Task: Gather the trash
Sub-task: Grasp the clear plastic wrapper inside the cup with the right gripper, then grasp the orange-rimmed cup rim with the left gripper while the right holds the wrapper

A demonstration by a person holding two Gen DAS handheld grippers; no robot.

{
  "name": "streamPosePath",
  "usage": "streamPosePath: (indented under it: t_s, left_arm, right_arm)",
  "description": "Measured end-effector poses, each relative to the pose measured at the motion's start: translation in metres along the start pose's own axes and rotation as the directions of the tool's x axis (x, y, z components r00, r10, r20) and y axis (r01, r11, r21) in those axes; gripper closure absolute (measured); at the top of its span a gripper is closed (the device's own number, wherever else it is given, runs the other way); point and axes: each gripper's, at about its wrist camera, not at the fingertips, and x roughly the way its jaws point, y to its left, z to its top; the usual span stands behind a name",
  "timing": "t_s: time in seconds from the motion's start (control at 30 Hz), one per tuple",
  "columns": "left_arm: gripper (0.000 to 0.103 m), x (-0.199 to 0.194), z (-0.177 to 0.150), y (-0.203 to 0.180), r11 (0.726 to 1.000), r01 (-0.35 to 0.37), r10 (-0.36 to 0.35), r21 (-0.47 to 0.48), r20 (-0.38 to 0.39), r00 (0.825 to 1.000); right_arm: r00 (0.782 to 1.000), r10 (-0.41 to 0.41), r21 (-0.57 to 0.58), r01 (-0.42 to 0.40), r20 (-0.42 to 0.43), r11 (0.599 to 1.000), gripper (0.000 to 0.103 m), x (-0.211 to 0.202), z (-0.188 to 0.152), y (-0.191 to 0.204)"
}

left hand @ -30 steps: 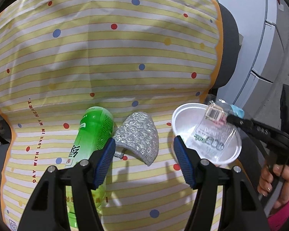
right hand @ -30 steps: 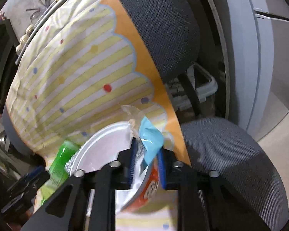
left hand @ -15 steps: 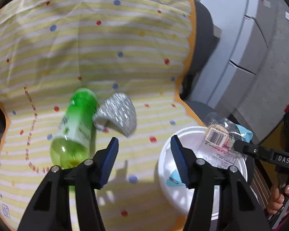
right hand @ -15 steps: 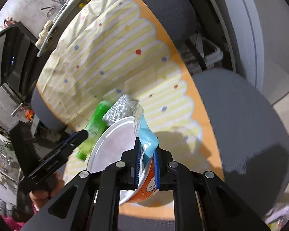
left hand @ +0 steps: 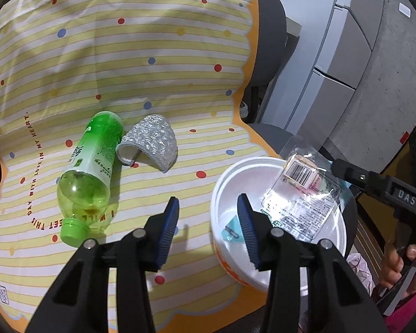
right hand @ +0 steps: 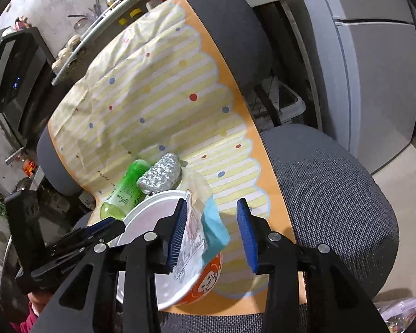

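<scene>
With its blue pads spread wide, the right gripper point(right hand: 213, 231) stands over the rim of the foam instant-noodle bowl point(right hand: 163, 283), and the clear plastic wrapper point(right hand: 192, 238) with its blue corner leans against the inner face of the left pad, half in the bowl and half hanging over the edge. Nothing pinches it now, so it seems to be in the act of release. To finish this step well, the tool should draw back straight along its own axis, so that the pad does not drag the wrapper out again; a light downward nudge may be needed if the film clings.

Ahead of the left gripper point(left hand: 208, 216), whose jaws are also spread and hold nothing, the bowl sits under its right finger, close by. Further forward and to the left lie the green plastic bottle point(left hand: 90, 177) on its side, cap nearest the tool, and just beside it a crumpled silver foil piece point(left hand: 149, 144), both on the striped dotted mat point(left hand: 152, 55) over the chair seat point(right hand: 332, 194). These two appear still to be collected.
</scene>
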Motion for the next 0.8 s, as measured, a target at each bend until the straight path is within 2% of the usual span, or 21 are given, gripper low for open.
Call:
streamPosePath:
  t_s: [0.13, 0.17, 0.2, 0.3, 0.33, 0.37, 0.5, 0.6, 0.67, 0.73, 0.8]
  left_arm:
    - [0.061, -0.002, -0.001, 0.000, 1.000, -0.002, 0.002, 0.001, -0.001, 1.000]
    - [0.061, -0.002, -0.001, 0.000, 1.000, -0.003, 0.003, 0.000, -0.001, 1.000]
    - [0.061, -0.003, -0.001, 0.001, 1.000, -0.003, 0.003, -0.001, -0.001, 1.000]
    - [0.061, -0.004, -0.001, 0.000, 1.000, -0.004, 0.004, -0.002, 0.003, 1.000]
    - [0.061, -0.005, -0.001, 0.000, 1.000, -0.003, 0.003, -0.002, 0.006, 1.000]
    - [0.061, -0.007, 0.000, 0.001, 1.000, -0.002, 0.002, -0.004, 0.010, 1.000]
    - [0.061, -0.010, 0.003, 0.004, 1.000, 0.001, -0.001, -0.007, 0.019, 1.000]
    - [0.061, -0.009, 0.006, 0.002, 1.000, -0.001, 0.001, 0.001, 0.017, 1.000]
    - [0.061, -0.006, 0.009, -0.003, 1.000, 0.002, -0.002, 0.015, 0.018, 1.000]
    - [0.066, 0.001, 0.012, -0.008, 0.999, -0.009, 0.009, 0.043, 0.015, 1.000]
    - [0.079, 0.013, 0.013, -0.011, 0.998, -0.028, 0.028, 0.063, -0.011, 1.000]
  right_arm:
    - [0.999, -0.028, -0.040, 0.027, -0.030, 0.999, 0.068, 0.005, -0.003, 0.009]
    - [0.999, -0.035, -0.049, 0.034, -0.021, 0.998, 0.080, 0.003, -0.005, 0.010]
    - [0.999, -0.032, -0.061, 0.032, -0.004, 0.998, 0.088, 0.000, -0.005, 0.013]
    - [0.998, -0.013, -0.083, 0.018, 0.064, 0.996, 0.096, -0.015, -0.004, 0.019]
    - [0.995, 0.017, -0.092, -0.009, 0.095, 0.996, 0.099, -0.024, -0.002, 0.023]
    - [0.991, 0.046, -0.093, -0.035, 0.122, 0.995, 0.100, -0.031, 0.000, 0.026]
    - [0.964, 0.086, -0.132, -0.054, 0.251, 0.990, 0.100, -0.066, 0.006, 0.042]
    - [0.943, 0.064, -0.147, -0.016, 0.326, 0.989, 0.100, -0.088, 0.007, 0.046]
    - [0.920, 0.018, -0.143, 0.042, 0.393, 0.989, 0.099, -0.105, 0.007, 0.043]
    - [0.900, -0.040, -0.131, 0.107, 0.434, 0.986, 0.099, -0.120, 0.006, 0.037]
    - [0.898, -0.074, -0.122, 0.140, 0.435, 0.983, 0.099, -0.126, 0.006, 0.030]
